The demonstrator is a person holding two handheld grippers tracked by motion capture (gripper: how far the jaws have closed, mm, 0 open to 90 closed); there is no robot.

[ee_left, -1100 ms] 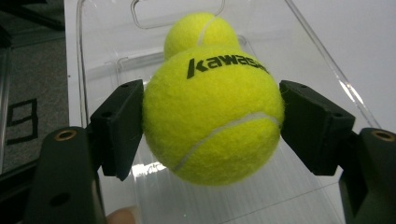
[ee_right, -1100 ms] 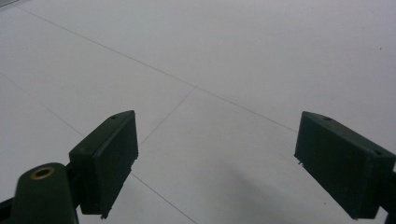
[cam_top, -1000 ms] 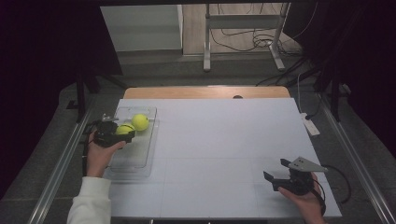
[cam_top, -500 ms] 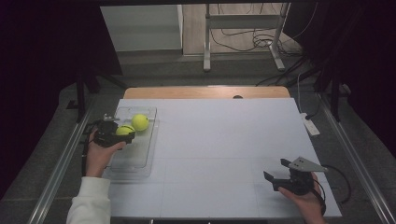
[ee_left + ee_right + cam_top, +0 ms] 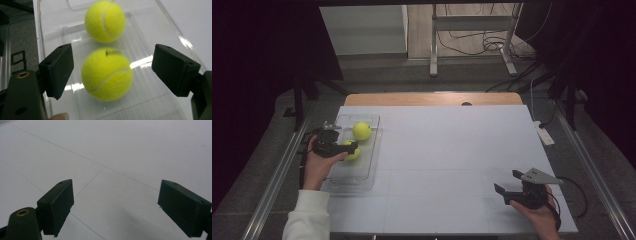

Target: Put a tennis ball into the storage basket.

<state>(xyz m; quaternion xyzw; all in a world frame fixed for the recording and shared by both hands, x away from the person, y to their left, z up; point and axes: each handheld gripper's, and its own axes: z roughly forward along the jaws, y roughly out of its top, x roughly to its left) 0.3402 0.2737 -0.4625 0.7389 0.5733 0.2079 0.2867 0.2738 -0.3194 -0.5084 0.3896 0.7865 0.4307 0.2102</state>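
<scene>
Two yellow tennis balls lie in a clear plastic tray (image 5: 362, 172) at the table's left. My left gripper (image 5: 348, 148) reaches into the tray from the left, and its jaws have just been opening. The near ball (image 5: 107, 74) rests on the tray floor (image 5: 150, 82) between the pads of my left gripper (image 5: 112, 60), with a gap on each side. The far ball (image 5: 105, 21) lies just beyond it, also seen from above as the far ball (image 5: 361, 130). My right gripper (image 5: 508, 182) rests open at the table's front right, and nothing but bare white tabletop is between the jaws of my right gripper (image 5: 116, 197).
A white power strip (image 5: 544, 135) lies off the table's right edge. A wooden strip (image 5: 432, 99) runs along the far edge. Metal rails flank the table, and a stand with cables (image 5: 472, 45) is behind it.
The left gripper's jaws have parted from the near ball, which stays in the tray. Neither hand has shifted.
</scene>
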